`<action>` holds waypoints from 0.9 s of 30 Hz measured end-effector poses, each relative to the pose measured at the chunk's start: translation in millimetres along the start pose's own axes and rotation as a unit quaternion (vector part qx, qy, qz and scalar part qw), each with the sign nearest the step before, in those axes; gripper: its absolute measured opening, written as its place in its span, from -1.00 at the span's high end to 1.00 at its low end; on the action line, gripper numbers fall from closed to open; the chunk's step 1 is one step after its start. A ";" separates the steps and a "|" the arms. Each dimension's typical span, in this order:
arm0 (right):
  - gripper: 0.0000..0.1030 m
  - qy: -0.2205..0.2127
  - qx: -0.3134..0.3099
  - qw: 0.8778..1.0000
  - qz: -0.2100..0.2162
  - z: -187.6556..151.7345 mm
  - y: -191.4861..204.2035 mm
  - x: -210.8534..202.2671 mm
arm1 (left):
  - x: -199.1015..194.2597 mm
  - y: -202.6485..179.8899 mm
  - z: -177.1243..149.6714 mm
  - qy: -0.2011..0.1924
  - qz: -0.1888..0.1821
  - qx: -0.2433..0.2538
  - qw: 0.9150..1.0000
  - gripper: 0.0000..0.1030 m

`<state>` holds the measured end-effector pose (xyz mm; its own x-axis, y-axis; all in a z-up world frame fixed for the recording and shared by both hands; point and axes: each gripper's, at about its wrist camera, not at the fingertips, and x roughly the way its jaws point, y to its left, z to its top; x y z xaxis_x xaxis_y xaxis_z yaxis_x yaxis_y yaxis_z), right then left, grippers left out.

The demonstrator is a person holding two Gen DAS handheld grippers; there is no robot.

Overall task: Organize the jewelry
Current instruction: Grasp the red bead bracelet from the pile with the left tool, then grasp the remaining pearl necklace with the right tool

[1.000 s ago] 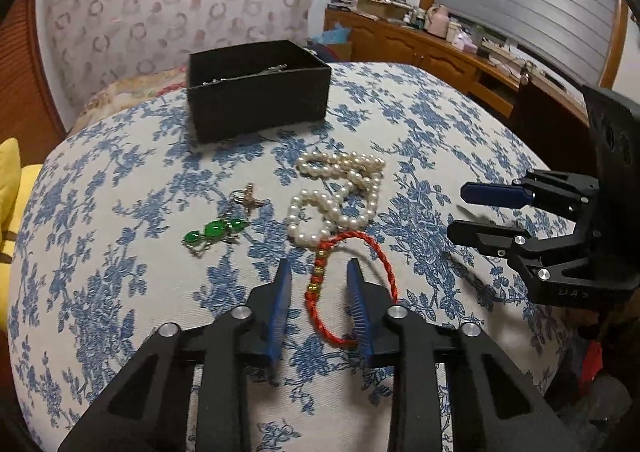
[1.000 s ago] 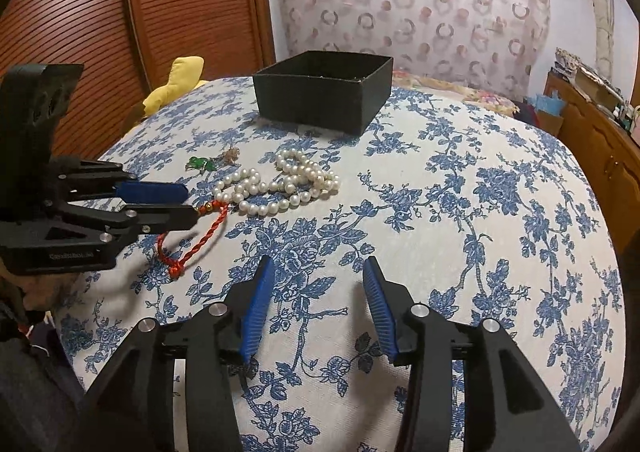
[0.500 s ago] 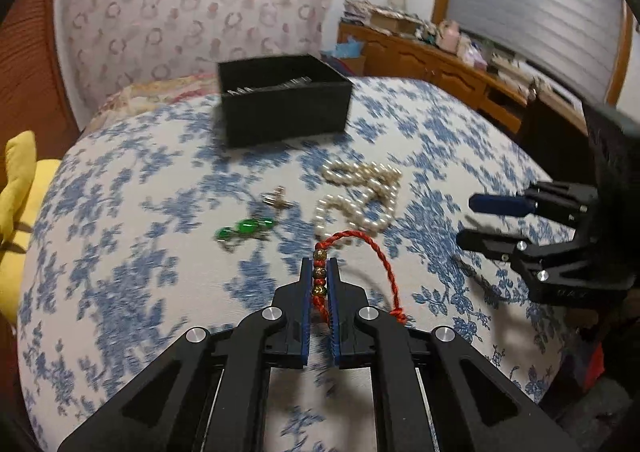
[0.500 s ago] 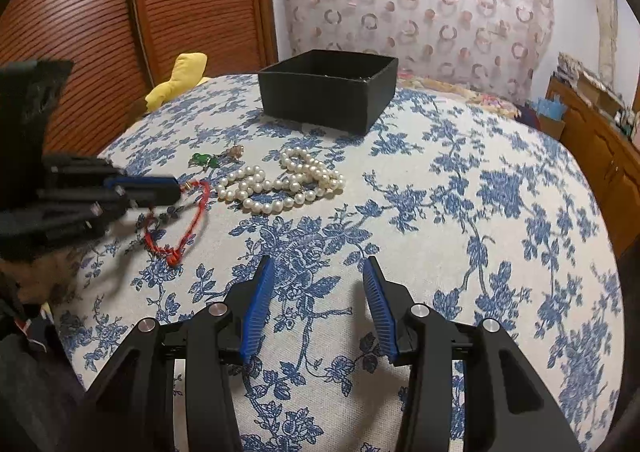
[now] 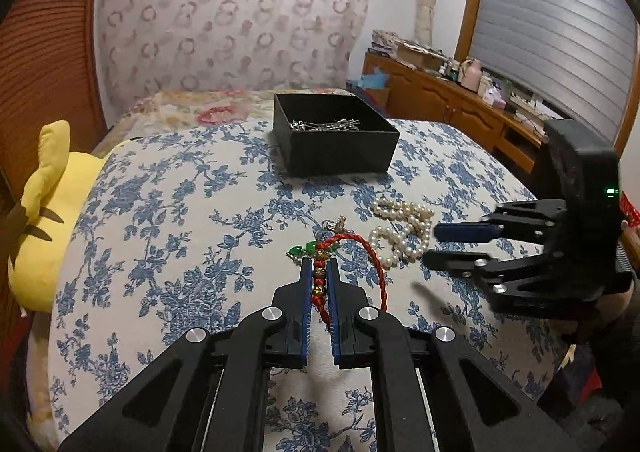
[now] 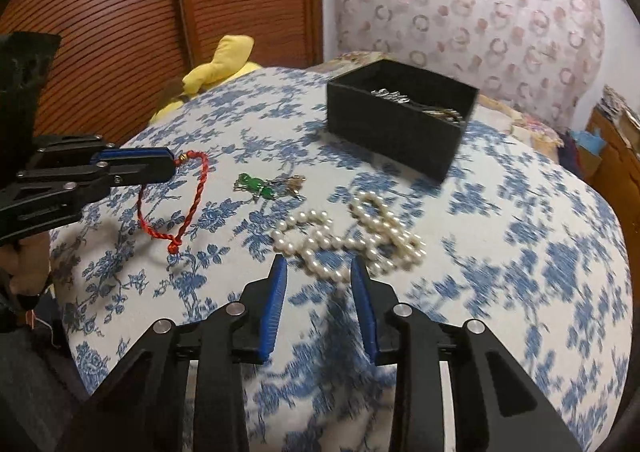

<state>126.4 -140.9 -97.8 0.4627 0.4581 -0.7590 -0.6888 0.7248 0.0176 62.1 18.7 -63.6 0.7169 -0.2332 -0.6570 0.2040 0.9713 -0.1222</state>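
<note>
A yellow plush toy (image 5: 44, 212) lies beside the blue-flowered cloth (image 5: 168, 220) (wooden cabinets (image 5: 440, 104) stand behind).

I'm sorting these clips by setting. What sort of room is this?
Most likely a bedroom: the jewelry lies on a floral bedspread, a yellow plush toy sits at its edge, and a cluttered wooden dresser stands under a shuttered window.

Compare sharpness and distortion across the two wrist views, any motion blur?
Left wrist: mostly sharp; red cord bracelet and black box are crisp, with slight smear on the right gripper. Right wrist: motion blur on the tablecloth and pearl necklace. Both views show fisheye bowing and dark corners.
</note>
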 end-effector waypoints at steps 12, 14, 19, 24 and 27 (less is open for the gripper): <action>0.35 0.018 -0.032 0.999 -0.008 10.4 9.5 11.0 | -1.4 3.4 -1.6 -0.004 -0.003 -0.006 1.000 0.88; 0.36 0.017 -0.030 0.999 -0.009 13.4 8.6 11.1 | -1.5 4.3 -2.5 -0.005 -0.002 -0.008 1.000 0.88; 0.43 0.037 -0.038 0.999 -0.004 10.1 6.9 17.6 | -4.0 7.7 -3.5 -0.008 -0.003 -0.013 1.000 0.88; 0.83 0.038 -0.045 0.998 0.013 9.5 8.8 15.3 | -5.7 10.1 -2.5 -0.012 -0.005 -0.019 1.000 0.88; 0.84 0.036 -0.047 0.998 0.012 8.5 9.4 9.3 | -9.4 11.0 -0.9 -0.017 -0.007 -0.023 1.000 0.88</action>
<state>129.0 -125.5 -99.2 0.4064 0.4334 -0.8043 -0.7496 0.6615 -0.0223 57.0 31.6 -59.4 0.7369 -0.2472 -0.6291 0.1842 0.9689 -0.1650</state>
